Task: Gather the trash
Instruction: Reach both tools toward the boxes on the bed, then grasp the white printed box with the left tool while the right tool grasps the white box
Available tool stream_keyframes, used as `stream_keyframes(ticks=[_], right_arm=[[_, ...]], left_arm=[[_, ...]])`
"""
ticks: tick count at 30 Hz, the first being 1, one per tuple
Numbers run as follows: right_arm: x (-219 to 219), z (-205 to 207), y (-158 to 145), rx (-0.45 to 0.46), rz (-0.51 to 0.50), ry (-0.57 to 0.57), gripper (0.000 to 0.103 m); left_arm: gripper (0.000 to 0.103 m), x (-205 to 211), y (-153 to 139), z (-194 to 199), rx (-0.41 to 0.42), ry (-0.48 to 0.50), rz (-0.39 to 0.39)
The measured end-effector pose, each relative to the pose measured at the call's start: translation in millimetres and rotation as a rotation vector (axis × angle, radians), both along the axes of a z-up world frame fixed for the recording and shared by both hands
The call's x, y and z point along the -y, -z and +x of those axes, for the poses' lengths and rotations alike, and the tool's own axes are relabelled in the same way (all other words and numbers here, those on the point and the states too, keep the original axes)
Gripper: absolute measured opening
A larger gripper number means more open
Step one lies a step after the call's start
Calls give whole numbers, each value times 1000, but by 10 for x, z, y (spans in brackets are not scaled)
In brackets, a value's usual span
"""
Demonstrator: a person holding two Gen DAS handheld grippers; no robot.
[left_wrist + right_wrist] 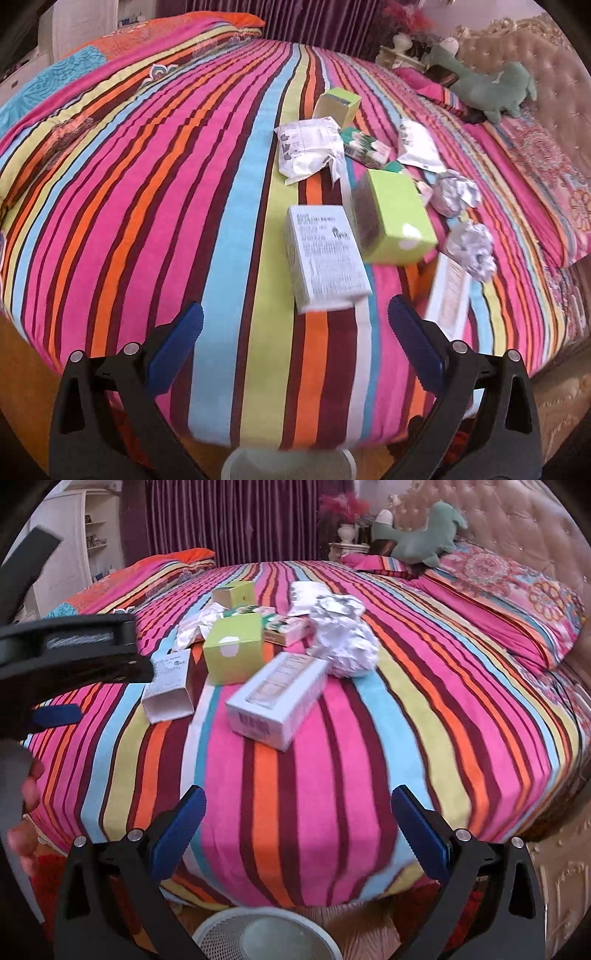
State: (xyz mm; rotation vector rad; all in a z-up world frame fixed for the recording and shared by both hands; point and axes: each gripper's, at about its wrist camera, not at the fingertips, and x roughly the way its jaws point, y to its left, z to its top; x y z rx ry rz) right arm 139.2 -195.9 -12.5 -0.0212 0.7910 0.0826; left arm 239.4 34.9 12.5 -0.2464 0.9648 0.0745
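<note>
Left wrist view: both claws wide and empty, left claw (295, 325) nearest the white box (325, 258). Right claw (298, 808) hangs short of the long carton (277, 698); pickup not yet begun, so next, I'd say, reach and pinch

Home bedroom: striped bed (332, 738), tufted headboard (517, 528).

Two fisheye views look forward across a striped bed (184, 184) from just off its near edge, each framed at the bottom by its own pair of blue-padded fingers (177, 343). The left wrist view faces the litter slightly from the left, a white box (325, 254) closest to it. The right wrist view stands further right, a long white carton (277, 698) nearest, with the other gripper (74, 650) intruding at its left edge. Both share the pile of trash, a green box (234, 651), the headboard (517, 531) beyond and a white mesh bin (266, 938) directly below
</note>
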Motion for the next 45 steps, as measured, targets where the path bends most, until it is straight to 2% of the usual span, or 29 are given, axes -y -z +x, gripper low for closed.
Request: stream_keyframes(ticks=[11,14,19,24,27,28,29,31,32,38,45], right_arm=[[-223,465,55,28,-45,20,96],[-269,554,75,31,-48,37,96],[-326,698,131,45,-106,77,96],[-291,781,158,51,-115,112,96],[-247,850,174,36,-114,107,96],[-239,867,174,29,-113,100,96],[-226,887,172,18,-104,83,93],[-192,891,162,2,-83,54,76],[-165,878,155,-8,-49,27,60],[-138,767,79,-29,-36,-16,58],[10,612,-74,-59,58,-33,57]], left_arm=[[97,89,244,567,-104,50,6],[97,114,313,647,-127,64,26],[96,95,428,728,-159,56,76],[81,101,460,705,-143,60,130],[66,100,439,700,-135,71,160],[58,88,427,696,-132,74,162],[47,77,409,689,-123,75,166],[47,70,399,682,-119,80,162],[47,71,400,683,-117,84,161],[47,65,387,609,-94,91,160],[47,20,283,362,-73,95,149]])
